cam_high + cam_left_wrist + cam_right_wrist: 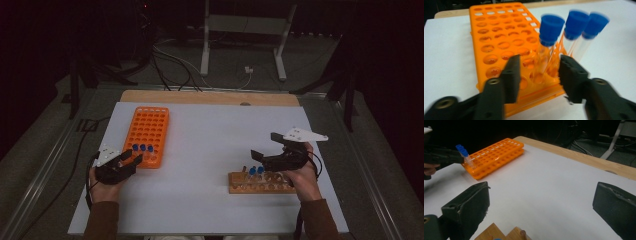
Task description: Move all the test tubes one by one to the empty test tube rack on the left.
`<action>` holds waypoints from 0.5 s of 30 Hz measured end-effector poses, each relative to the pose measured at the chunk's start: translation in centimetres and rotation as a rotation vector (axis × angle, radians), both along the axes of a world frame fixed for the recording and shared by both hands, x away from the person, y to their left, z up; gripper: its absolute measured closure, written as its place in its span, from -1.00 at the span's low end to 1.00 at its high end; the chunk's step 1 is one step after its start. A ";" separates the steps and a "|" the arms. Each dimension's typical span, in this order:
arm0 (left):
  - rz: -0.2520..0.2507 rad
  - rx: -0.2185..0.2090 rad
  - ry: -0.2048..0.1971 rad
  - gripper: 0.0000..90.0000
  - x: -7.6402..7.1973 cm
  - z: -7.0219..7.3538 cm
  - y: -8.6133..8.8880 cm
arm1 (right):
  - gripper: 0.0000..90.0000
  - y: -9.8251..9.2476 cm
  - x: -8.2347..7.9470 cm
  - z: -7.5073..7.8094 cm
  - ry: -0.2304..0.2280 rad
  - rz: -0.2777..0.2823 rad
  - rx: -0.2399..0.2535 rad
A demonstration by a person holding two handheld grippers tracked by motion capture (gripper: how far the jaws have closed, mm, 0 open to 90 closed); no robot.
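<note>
The left gripper (131, 161) sits at the near left of the table, its two black jaws parted on either side of a clear test tube (547, 50) with a blue cap; the pads stand just off the glass and do not press it, so the tube is released. That tube stands upright in the near edge row of an orange tube rack (148, 135), with two more blue-capped tubes (584, 32) just beside it in the same row, both blurred in the left gripper view. The right gripper (267, 147) hovers at the near right with its jaws spread wide and nothing between them, above a wooden tube rack (260, 183) that holds blue-capped tubes (256, 171) toward its left half. The two racks lie well apart on a white sheet (210, 150) that covers most of a light wooden tabletop (210, 97), whose bare strip shows along the far edge. Beyond the table the room is dark: a grey floor, the white legs of a stand (205, 55), and loose cables (175, 62) trailing across the floor. The person's forearms in brown sleeves (102, 220) are cut off at the bottom edge. The wooden rack's holes are too small and dim to count, and in the right gripper view just a corner of it appears at the bottom edge.
</note>
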State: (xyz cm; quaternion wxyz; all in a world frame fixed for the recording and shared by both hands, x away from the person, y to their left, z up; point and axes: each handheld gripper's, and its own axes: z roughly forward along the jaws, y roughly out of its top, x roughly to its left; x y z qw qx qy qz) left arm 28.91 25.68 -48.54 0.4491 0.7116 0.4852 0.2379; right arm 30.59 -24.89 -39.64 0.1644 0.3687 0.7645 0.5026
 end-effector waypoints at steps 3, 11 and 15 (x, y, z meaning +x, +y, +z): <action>0.003 -0.047 -0.021 -0.15 -0.4 0.5 0.3 | -0.97 -0.2 0.0 0.0 0.001 -0.002 -0.002; 0.006 -0.093 -0.053 -0.87 -1.0 1.6 -0.1 | -0.97 -0.6 -0.4 -0.3 0.008 0.003 -0.025; 0.011 -0.092 -0.064 -0.99 -1.4 1.9 -0.1 | -0.97 -0.7 -0.8 -0.4 0.007 0.005 -0.052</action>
